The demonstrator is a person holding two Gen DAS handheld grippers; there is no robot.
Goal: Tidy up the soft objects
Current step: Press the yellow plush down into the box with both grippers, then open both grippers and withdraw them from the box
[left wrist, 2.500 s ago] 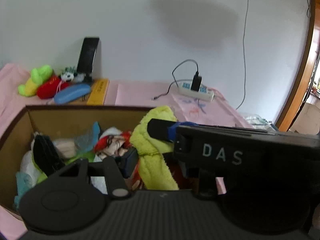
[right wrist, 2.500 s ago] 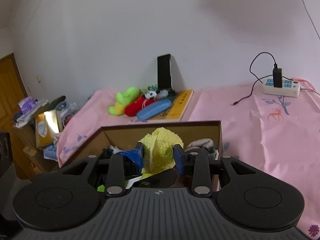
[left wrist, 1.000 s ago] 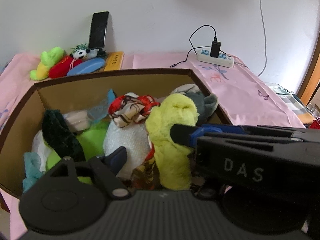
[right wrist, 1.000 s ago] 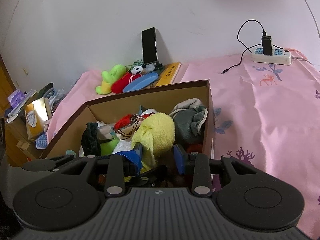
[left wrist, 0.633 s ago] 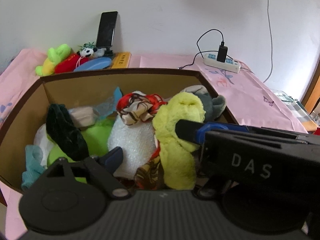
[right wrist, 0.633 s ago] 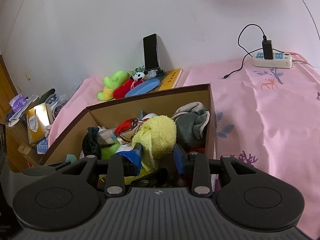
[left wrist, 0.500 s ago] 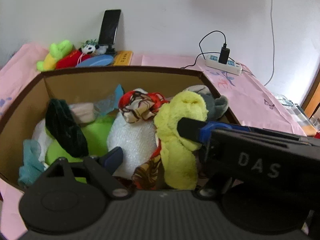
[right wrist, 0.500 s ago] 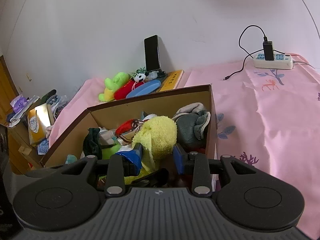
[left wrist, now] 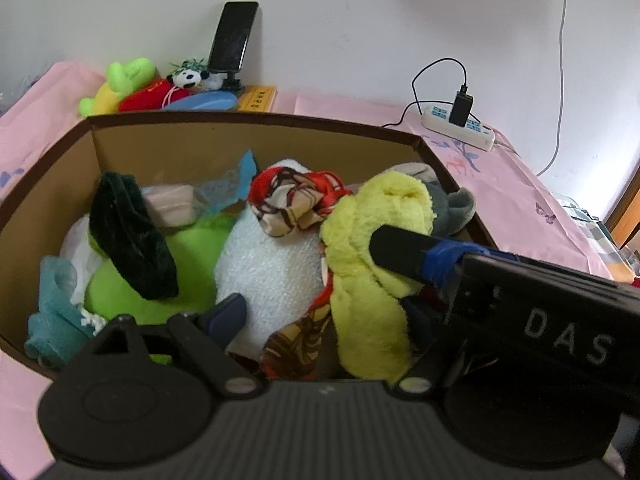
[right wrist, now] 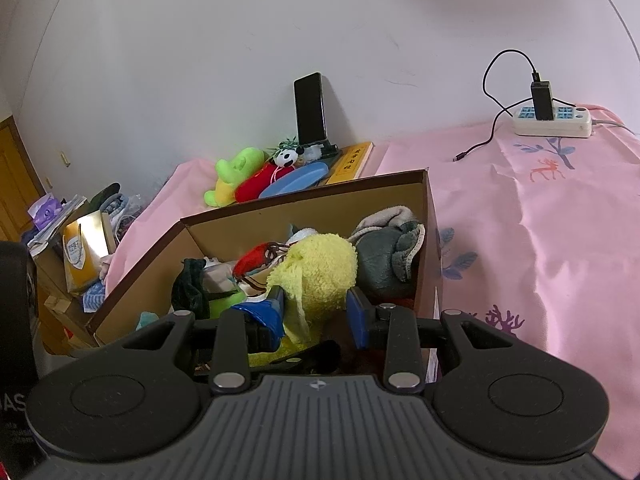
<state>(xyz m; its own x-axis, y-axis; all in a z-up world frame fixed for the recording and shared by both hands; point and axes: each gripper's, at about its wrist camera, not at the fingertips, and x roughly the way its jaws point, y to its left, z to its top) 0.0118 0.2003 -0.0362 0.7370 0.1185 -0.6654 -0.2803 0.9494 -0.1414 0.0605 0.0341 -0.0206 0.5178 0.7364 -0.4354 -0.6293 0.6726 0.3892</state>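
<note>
Right gripper (right wrist: 316,312) clamps fluffy yellow plush cloth (right wrist: 320,268) over brown cardboard box (right wrist: 304,196); left gripper (left wrist: 320,316) wide, empty; next: release at 12 o'clock.

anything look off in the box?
Mostly the yellow cloth: it stands above the pile in the box, right gripper around it rather than lying flat. The rest is a loose heap, the grey cloth crammed into the corner. No damage or spill visible.

We see a plain white wall (right wrist: 200,60), a pink sheet (right wrist: 540,240) with printed flowers, and a wooden door (right wrist: 12,184).
</note>
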